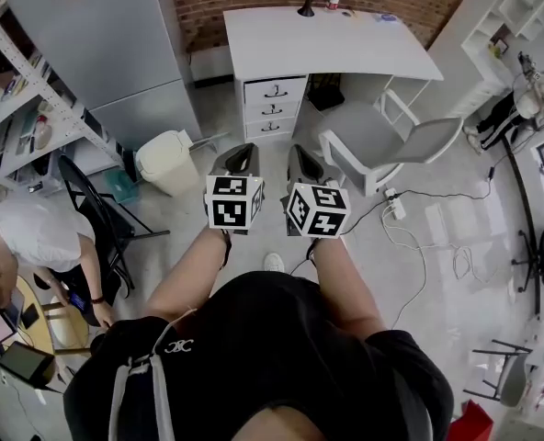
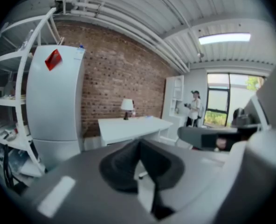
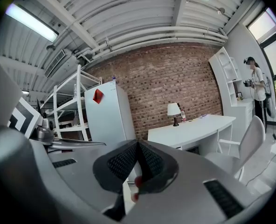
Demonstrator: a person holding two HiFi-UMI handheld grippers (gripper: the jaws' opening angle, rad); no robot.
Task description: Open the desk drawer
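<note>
A white desk [image 1: 327, 39] stands against the brick wall, well ahead of me. Its three drawers [image 1: 273, 107], each with a dark handle, are all closed. I hold both grippers side by side at chest height, far short of the desk. The left gripper [image 1: 240, 159] is shut with nothing in it, its black pads [image 2: 138, 164] meeting. The right gripper [image 1: 301, 162] is shut and empty too, pads [image 3: 137, 164] pressed together. The desk shows in the left gripper view [image 2: 128, 127] and the right gripper view [image 3: 191, 129], in the distance.
A white chair [image 1: 382, 141] stands right of the drawers. A white bin [image 1: 166, 162] and a black chair [image 1: 97, 214] lie to the left, beside a tall grey cabinet [image 1: 107, 44]. Cables [image 1: 419, 237] trail over the floor. One person [image 1: 33, 246] crouches at left, another [image 1: 529, 99] stands far right.
</note>
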